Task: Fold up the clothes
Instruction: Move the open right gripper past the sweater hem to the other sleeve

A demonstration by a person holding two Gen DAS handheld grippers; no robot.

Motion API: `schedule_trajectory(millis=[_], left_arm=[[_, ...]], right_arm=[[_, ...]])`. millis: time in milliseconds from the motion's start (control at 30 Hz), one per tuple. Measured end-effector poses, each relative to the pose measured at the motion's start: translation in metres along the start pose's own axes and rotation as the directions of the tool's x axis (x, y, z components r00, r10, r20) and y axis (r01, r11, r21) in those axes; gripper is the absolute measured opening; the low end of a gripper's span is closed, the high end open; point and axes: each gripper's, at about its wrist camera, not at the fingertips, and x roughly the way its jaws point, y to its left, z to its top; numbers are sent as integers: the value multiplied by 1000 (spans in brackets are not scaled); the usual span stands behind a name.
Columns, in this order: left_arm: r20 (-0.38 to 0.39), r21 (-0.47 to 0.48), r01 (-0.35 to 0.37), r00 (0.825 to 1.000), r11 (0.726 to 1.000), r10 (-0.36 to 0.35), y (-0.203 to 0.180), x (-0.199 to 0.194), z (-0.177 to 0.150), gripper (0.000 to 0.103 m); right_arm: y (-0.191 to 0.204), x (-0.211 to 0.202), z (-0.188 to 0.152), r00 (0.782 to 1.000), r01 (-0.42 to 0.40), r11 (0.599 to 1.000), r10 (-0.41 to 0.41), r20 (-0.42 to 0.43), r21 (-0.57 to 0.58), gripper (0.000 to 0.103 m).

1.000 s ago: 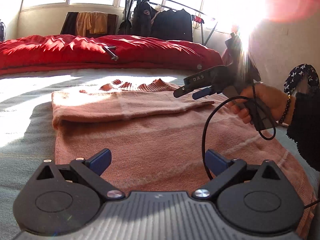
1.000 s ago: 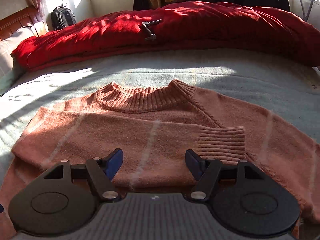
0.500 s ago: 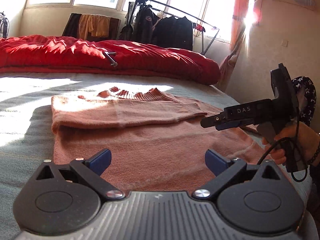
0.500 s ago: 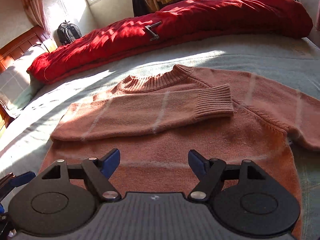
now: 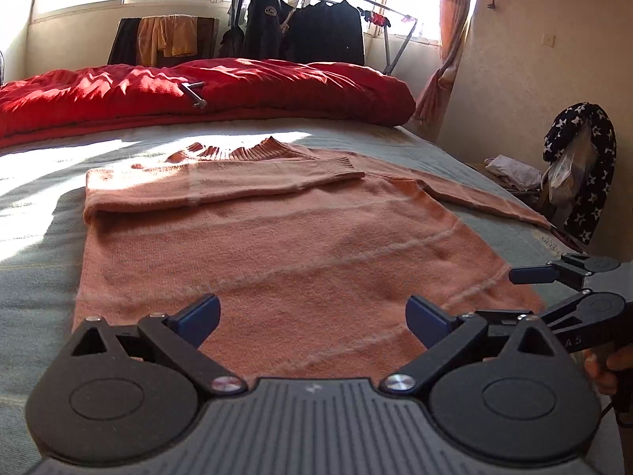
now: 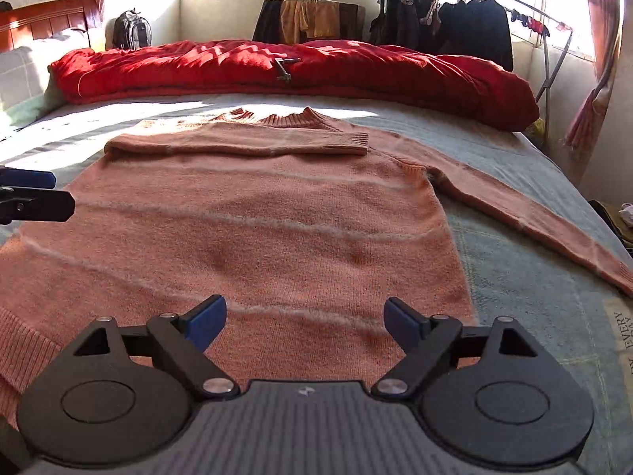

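Note:
A salmon knit sweater (image 6: 277, 213) lies flat on the bed, collar away from me. One sleeve (image 6: 237, 144) is folded across the chest; the other sleeve (image 6: 526, 213) stretches out to the right. My right gripper (image 6: 305, 318) hovers over the near hem with its jaws opening and nothing between them. My left gripper (image 5: 312, 316) stands open above the hem (image 5: 300, 340), also with nothing in it. One of the right gripper's fingers (image 5: 530, 275) shows at the right edge of the left wrist view, and a left finger (image 6: 39, 206) at the left edge of the right wrist view.
A red duvet (image 6: 316, 67) is bunched along the far side of the grey-blue bed sheet (image 6: 534, 297). Behind it stands a clothes rack (image 6: 474, 27) with dark jackets. A pillow (image 6: 23, 71) lies far left. The bed's right edge has a star-patterned scarf (image 5: 585, 182) beside it.
The right gripper has drawn back from the folded sleeve's cuff to the near hem and its jaws have widened. The left gripper has shifted a little. The sweater has not moved.

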Motion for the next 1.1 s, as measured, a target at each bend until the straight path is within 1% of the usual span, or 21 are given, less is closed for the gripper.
schedule_trajectory(millis=[67,133,200,233,267,467,600,700,767,867,1100], left_arm=[[-66,-8,-24,998,1000,24,-6,12,-17,100],[-90,-1,-47,995,999,47,-11,17,-31,100],[-75,34,-83,994,996,85,-18,13,-43,100],[-71,44,-91,993,995,94,-21,10,-47,102],[-71,44,-97,992,994,100,-21,8,-50,102],[-63,-14,-128,990,992,127,-22,-3,-59,102],[-36,-15,-137,990,990,137,-24,-8,-67,102],[-19,19,-153,988,988,153,-27,-12,-73,102],[-33,39,-176,984,984,177,-33,-15,-73,102],[-58,36,-197,978,980,199,-38,-21,-74,102],[-54,74,-227,971,971,231,-50,-38,-85,102]], right_arm=[[-4,-2,-8,1000,-7,1000,7,-6,14,98],[-9,2,-15,1000,-8,999,9,-25,50,98],[-15,7,-22,999,-36,995,39,-34,97,99],[-17,9,-26,998,-47,993,51,-33,113,100],[-18,8,-30,998,-52,992,55,-24,116,103],[-19,9,-43,997,-73,992,73,3,107,103],[-21,9,-45,997,-80,988,80,9,128,103],[-21,8,-47,996,-85,989,83,23,124,103],[-19,6,-51,996,-87,991,83,37,100,103],[-19,1,-59,994,-89,993,83,68,80,103],[-20,-8,-68,991,-96,993,89,103,70,103]])
